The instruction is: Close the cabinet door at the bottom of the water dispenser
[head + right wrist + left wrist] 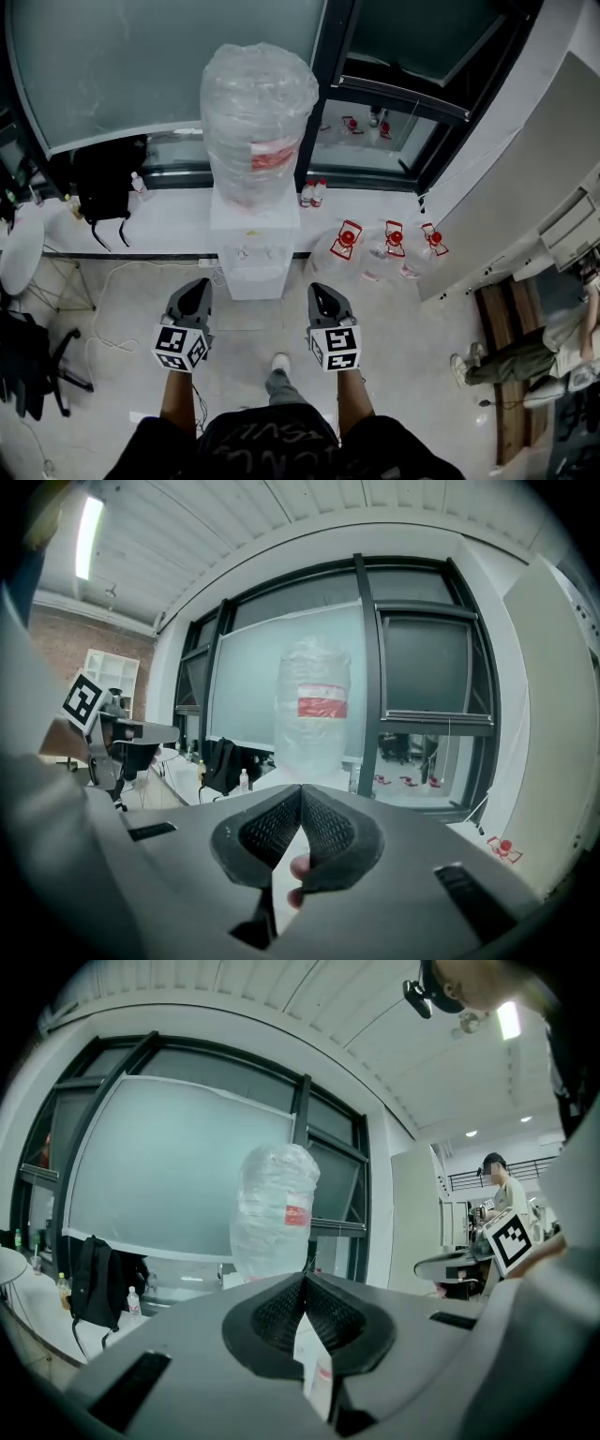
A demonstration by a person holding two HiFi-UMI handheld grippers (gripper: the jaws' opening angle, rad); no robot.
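The white water dispenser (pixel 255 248) stands against the window ledge, with a large bottle wrapped in clear plastic (pixel 258 122) on top. Its bottom cabinet door is hidden from above and shows in no view. My left gripper (pixel 197 286) and right gripper (pixel 319 291) hover side by side just in front of the dispenser, one at each side of it, touching nothing. Both point almost level at the bottle (pixel 275 1208) (pixel 314 710). The left gripper (pixel 305 1277) has its jaws together and empty. The right gripper (pixel 300 787) is also shut with nothing held.
A black backpack (pixel 103 183) leans on the ledge at the left. Several spare jugs with red caps (pixel 349 239) lie to the dispenser's right. Two small bottles (pixel 314 192) stand on the ledge. A white chair (pixel 23 248) and cables are at the left; a person's legs (pixel 506 361) are at the right.
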